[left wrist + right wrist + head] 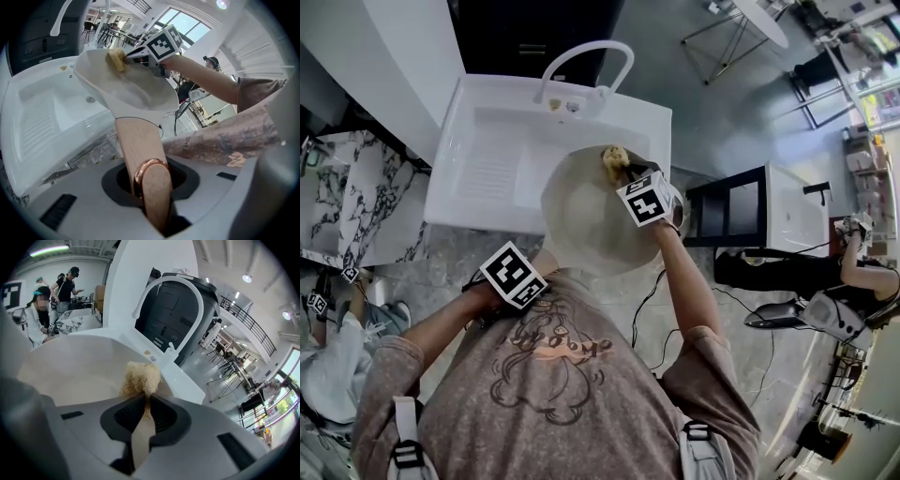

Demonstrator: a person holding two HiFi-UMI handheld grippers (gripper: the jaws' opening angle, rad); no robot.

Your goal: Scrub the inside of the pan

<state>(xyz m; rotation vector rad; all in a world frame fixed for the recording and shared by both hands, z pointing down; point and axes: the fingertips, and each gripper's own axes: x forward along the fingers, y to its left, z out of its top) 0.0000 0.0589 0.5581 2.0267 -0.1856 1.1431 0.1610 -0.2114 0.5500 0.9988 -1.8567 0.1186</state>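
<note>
I am holding the pan [591,216] by its wooden handle [140,145], my left tongs [151,187] clamping it, tilted over the sink [478,169]. My right tongs [139,427] are clenching the scrubber [140,377] against the inner wall near the far rim. Scrubbing seems under way, with most of the inside probably left.

Pan [136,91]: cream, tilted up over the white sink [42,112].
Your left gripper [151,190]: jaws closed on the wooden handle [137,140], right at its copper ring [149,167].
Your right gripper [130,57]: presses a yellowish scrubber [116,60] against the pan's inside, near the far rim.
Faucet [60,21]: upper left, behind the sink.
</note>
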